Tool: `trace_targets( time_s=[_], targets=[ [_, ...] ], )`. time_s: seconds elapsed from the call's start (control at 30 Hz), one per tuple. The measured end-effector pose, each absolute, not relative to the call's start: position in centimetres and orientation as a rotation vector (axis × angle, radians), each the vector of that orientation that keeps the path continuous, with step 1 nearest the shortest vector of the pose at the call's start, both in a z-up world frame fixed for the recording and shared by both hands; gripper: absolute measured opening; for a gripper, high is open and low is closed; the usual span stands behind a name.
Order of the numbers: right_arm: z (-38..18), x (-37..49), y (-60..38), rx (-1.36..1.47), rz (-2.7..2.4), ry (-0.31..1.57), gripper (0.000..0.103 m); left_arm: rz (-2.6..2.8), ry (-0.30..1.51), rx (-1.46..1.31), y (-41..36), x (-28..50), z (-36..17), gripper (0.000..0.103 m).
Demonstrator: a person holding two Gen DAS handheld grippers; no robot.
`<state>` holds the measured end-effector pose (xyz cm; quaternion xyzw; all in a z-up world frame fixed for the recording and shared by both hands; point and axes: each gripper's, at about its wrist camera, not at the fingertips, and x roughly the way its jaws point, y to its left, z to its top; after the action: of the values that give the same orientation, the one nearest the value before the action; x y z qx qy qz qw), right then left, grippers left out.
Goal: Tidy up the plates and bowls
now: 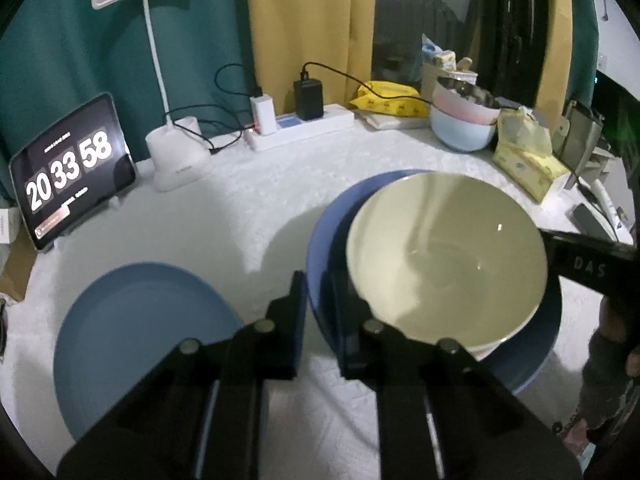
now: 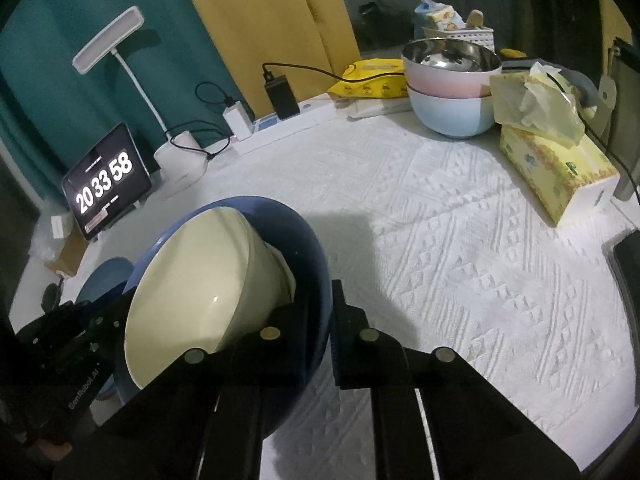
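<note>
In blue bowl (image 1: 320, 264), tilted cream bowl (image 1: 444, 256)

Black left hand-held gripper (image 1: 318, 300), round silver screws, right hand-held gripper (image 2: 330, 308) lettered "DAS"

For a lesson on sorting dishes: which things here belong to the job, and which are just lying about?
Job: cream bowl inside dark blue bowl, blue plate, stacked pink and pale blue bowls.
Lying about: tablet clock, desk lamp, power strip, tissue box.
</note>
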<state>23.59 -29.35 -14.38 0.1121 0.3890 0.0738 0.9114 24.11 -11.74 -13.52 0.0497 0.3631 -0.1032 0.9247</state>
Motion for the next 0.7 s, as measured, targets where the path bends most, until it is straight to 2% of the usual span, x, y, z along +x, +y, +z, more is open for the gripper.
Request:
trace_targets(
  time_s=[0.7],
  targets=[
    [-13.1,22.4,-29.7,0.284,0.118,0.79,0.009,-0.251,0.714,0.09,-11.7,23.0,-12.4,0.01]
  ],
)
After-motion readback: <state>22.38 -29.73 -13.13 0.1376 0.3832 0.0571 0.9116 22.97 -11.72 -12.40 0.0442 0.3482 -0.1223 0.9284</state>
